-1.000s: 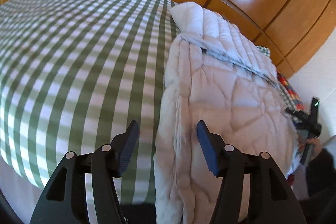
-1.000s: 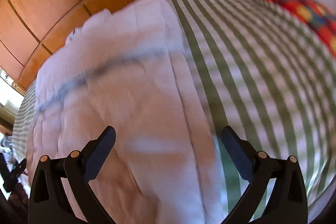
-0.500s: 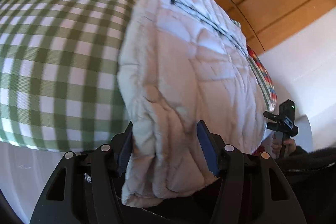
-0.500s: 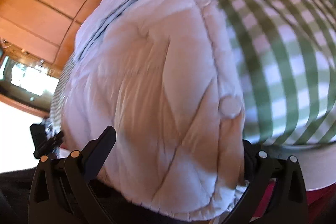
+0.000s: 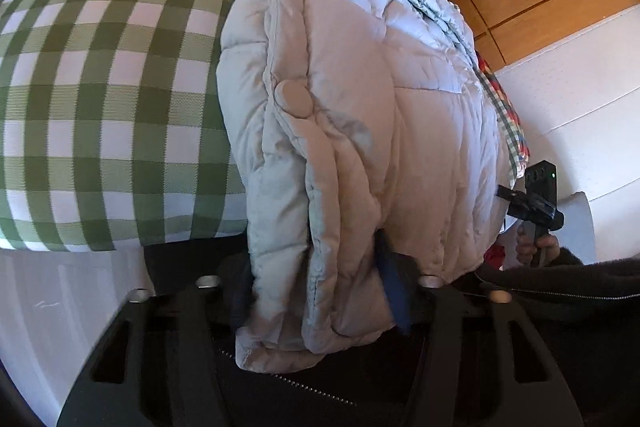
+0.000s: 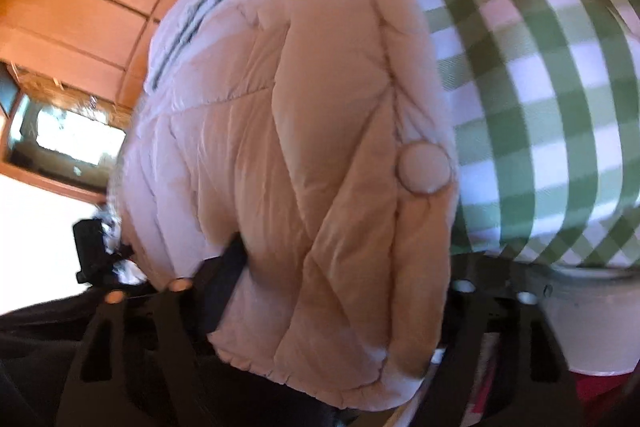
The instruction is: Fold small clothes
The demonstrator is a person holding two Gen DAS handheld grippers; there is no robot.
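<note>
The left claw [image 5: 320, 291] is closing on the hem of the quilted jacket [image 5: 360, 107], which is overhanging the bed's [image 5: 100, 87] near edge. The right claw [image 6: 340, 283] is closing around the hem's other corner. Both should be biting every layer before lifting evenly.
</note>
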